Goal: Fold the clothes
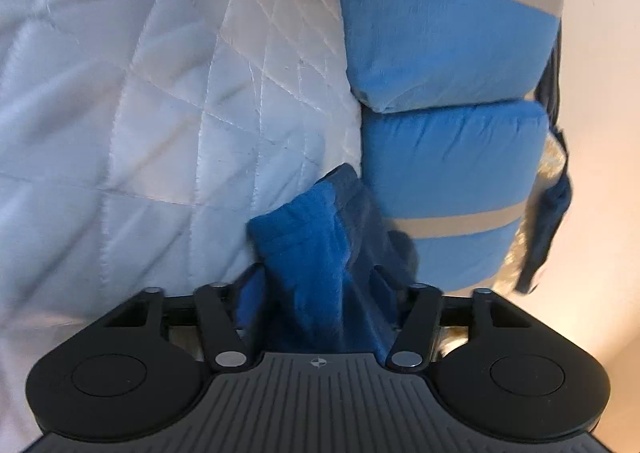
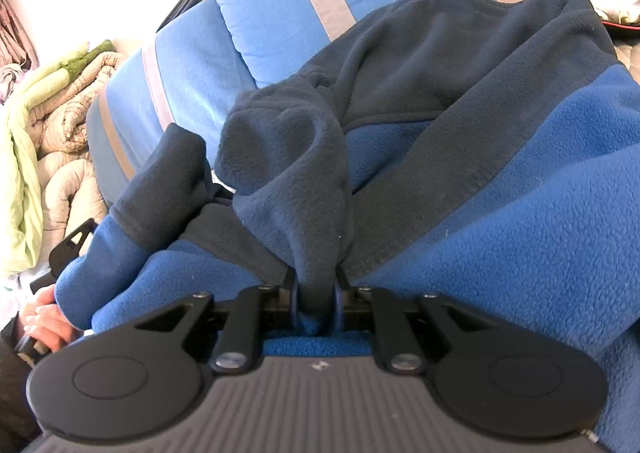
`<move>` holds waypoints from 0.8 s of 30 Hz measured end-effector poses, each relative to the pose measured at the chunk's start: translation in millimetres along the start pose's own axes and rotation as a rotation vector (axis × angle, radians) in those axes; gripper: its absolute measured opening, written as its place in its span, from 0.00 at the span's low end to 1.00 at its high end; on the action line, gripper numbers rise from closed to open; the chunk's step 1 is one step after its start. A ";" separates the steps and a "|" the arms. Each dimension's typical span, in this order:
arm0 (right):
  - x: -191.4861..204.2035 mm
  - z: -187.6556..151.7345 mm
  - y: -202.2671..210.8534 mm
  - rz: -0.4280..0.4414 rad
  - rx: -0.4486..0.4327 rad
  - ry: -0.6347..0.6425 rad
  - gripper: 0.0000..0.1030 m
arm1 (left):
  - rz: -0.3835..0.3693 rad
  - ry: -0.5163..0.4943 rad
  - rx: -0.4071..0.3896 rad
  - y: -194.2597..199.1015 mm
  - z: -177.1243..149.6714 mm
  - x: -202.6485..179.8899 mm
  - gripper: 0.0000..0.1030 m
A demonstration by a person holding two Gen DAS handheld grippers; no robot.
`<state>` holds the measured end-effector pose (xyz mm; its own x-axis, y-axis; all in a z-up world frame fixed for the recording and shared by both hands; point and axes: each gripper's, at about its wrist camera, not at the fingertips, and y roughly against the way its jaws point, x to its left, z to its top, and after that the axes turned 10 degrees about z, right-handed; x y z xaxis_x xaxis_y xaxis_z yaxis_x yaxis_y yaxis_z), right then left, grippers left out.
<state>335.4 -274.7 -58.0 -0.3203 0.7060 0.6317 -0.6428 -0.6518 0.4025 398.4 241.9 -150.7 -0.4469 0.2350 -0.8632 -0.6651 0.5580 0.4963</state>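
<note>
A blue and navy fleece jacket (image 2: 500,181) fills the right wrist view, bunched over blue pillows. My right gripper (image 2: 316,305) is shut on a navy fold of the jacket. In the left wrist view my left gripper (image 1: 324,293) is shut on a bunched blue part of the jacket (image 1: 312,237), with its fingers hidden under the cloth. The left gripper and the hand holding it also show at the lower left of the right wrist view (image 2: 60,261).
Two light blue pillows with grey stripes (image 1: 452,161) stand beside a white quilted bedspread (image 1: 140,113). In the right wrist view the pillows (image 2: 280,13) lie behind the jacket, and a pile of green and beige quilts (image 2: 48,125) is at the left.
</note>
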 end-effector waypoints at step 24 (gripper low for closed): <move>112.7 104.6 -42.5 0.101 -0.058 0.029 0.87 | 0.278 -0.729 -0.829 236.4 52.3 -239.1 0.10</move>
<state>399.4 -196.4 65.4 -0.4053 0.6456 0.6472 -0.6447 -0.7038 0.2983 379.3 359.2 168.2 -0.3666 0.8264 -0.4274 -0.9089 -0.2201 0.3541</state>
